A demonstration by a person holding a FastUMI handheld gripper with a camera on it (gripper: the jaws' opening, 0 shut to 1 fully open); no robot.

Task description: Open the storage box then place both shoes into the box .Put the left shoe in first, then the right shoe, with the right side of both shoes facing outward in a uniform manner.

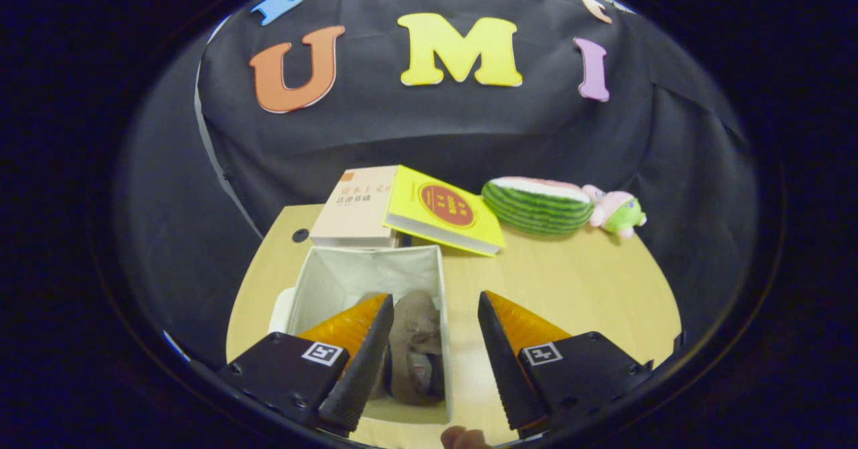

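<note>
We are seeing a white storage box (367,276) holding a grey-brown shoe (414,342), all sitting on a pale wooden table (576,288). Beyond it, a cream book (355,208) is lying under a yellow book (446,211) bearing a red circle. A green-striped watermelon toy (536,204) is adjoining a pink-and-green plush (617,211).
</note>
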